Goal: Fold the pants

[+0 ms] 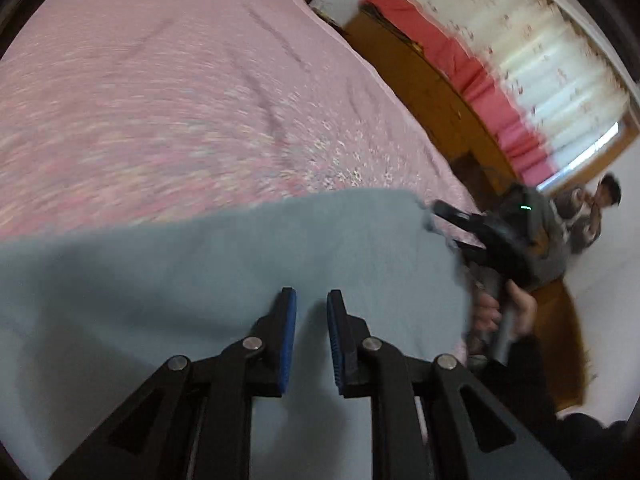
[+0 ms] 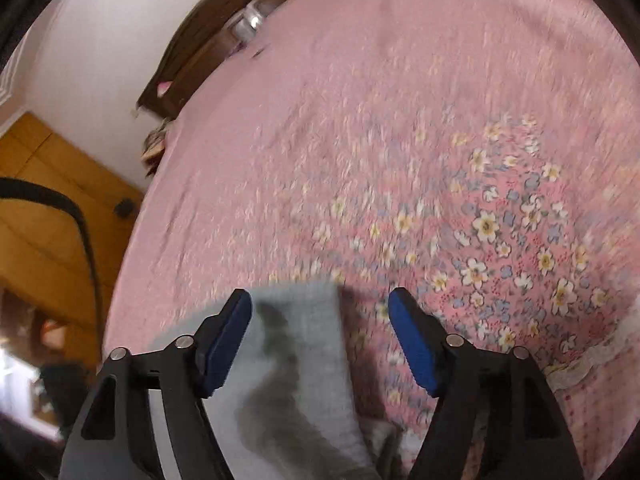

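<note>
Light blue-grey pants (image 1: 224,280) lie spread on the pink bed. My left gripper (image 1: 311,300) hovers over the pants with its blue pads a small gap apart and nothing between them. The right gripper (image 1: 452,228) shows in the left wrist view at the pants' right edge, held by a hand. In the right wrist view the right gripper (image 2: 320,304) is wide open above an end of the pants (image 2: 296,360), which lies between and below the jaws, ungripped.
A pink floral bedsheet (image 2: 400,140) covers the bed. A dark wooden headboard (image 2: 208,40) is at the far end. Wooden floor (image 1: 432,92), a red-and-white curtain (image 1: 520,60) and a seated person (image 1: 600,208) are to the right.
</note>
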### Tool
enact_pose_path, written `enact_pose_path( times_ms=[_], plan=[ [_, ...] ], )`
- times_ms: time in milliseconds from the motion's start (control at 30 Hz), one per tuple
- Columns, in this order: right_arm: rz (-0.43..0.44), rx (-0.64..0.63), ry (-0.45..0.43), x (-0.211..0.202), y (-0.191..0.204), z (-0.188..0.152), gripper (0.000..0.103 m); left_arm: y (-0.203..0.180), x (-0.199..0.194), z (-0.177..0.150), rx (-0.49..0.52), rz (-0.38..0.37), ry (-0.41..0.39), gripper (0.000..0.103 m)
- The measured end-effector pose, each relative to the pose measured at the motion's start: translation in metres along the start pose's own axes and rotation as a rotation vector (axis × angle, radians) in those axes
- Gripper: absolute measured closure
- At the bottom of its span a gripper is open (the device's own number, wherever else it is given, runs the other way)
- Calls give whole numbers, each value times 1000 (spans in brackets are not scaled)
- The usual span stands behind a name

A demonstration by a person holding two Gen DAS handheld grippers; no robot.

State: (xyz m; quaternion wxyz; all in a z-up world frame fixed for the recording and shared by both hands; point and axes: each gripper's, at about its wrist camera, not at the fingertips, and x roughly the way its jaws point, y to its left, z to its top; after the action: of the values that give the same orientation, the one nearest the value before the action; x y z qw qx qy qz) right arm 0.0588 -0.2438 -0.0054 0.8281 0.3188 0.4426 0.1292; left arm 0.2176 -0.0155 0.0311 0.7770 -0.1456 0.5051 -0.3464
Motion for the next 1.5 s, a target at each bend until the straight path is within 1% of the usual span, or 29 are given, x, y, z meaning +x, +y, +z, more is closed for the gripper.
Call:
enact_pose_path(
  times_ms=[67, 100, 133, 167, 267, 333, 400, 500, 567, 633, 733, 767, 800, 833, 867, 900, 933, 1000, 1033, 1067, 1100, 1133, 1167, 1200, 1233, 1300, 1367, 1433, 1500],
  plan=[
    [46, 2, 20, -3, -3, -7, 33, -3, 17, 3, 46, 74, -45, 94],
    [59, 10, 18, -4, -6, -11, 42, -4, 18, 4, 72, 88, -52, 94],
    [61, 11, 12, -5, -7, -15, 67, -5, 17, 3, 88, 93, -64, 94],
    [47, 2, 13, -5, -8, -19, 85, -8, 17, 1, 96, 94, -72, 94],
    [70, -29, -62, -19, -4, -21, 97, -9, 18, -4, 97, 91, -97, 94],
    [83, -13, -124, -33, -5, -20, 98, -7, 17, -7, 91, 100, -108, 95],
    [45, -22, -106, -31, -7, -17, 98, -1, 14, -6, 58, 110, -127, 97],
    [-101, -63, -55, -11, -1, -16, 92, 4, -7, -2, 2, 156, -174, 97],
    [-175, -92, -50, -11, 12, -18, 90, 6, -30, 2, -4, 193, -209, 97],
    [-270, -175, -120, -28, 35, -24, 73, 12, -61, 4, -10, 240, -264, 97],
    [-401, -397, -297, -62, 96, -48, 66, 45, -125, -10, -114, 294, -326, 97],
    [-399, -462, -340, -64, 123, -60, 65, 64, -156, -22, -173, 316, -363, 94],
    [-361, -556, -384, -65, 155, -72, 53, 75, -175, -35, -209, 340, -386, 88],
    [-296, -646, -412, -65, 183, -85, 37, 89, -196, -49, -249, 375, -403, 85],
    [-179, -754, -425, -61, 213, -98, 31, 103, -216, -59, -281, 407, -395, 79],
    [-32, -846, -414, -52, 246, -112, 24, 116, -234, -69, -310, 433, -362, 79],
    [70, -895, -381, -39, 273, -120, 24, 126, -248, -77, -323, 440, -357, 79],
    [230, -919, -273, 5, 340, -132, 24, 139, -277, -91, -323, 436, -402, 79],
    [291, -909, -227, 21, 361, -136, 26, 146, -287, -94, -327, 426, -426, 79],
    [400, -899, -138, 48, 390, -141, 30, 159, -300, -101, -341, 395, -467, 77],
    [488, -914, -18, 81, 419, -146, 46, 169, -308, -107, -361, 388, -488, 72],
    [517, -952, 94, 115, 443, -153, 67, 180, -314, -111, -390, 392, -504, 70],
    [481, -1017, 185, 147, 468, -166, 75, 191, -318, -114, -415, 387, -517, 67],
    [411, -1095, 238, 176, 489, -180, 84, 204, -319, -117, -443, 368, -512, 67],
    [399, -1165, 291, 199, 504, -194, 85, 214, -315, -116, -473, 347, -481, 67],
    [430, -1242, 379, 219, 516, -209, 85, 231, -307, -115, -480, 263, -426, 67],
    [409, -1318, 415, 230, 518, -225, 85, 240, -298, -113, -450, 269, -398, 67],
    [389, -1380, 446, 236, 503, -233, 84, 252, -285, -113, -442, 283, -366, 66],
    [363, -1441, 495, 244, 496, -234, 84, 262, -281, -115, -471, 240, -373, 66]
  ],
)
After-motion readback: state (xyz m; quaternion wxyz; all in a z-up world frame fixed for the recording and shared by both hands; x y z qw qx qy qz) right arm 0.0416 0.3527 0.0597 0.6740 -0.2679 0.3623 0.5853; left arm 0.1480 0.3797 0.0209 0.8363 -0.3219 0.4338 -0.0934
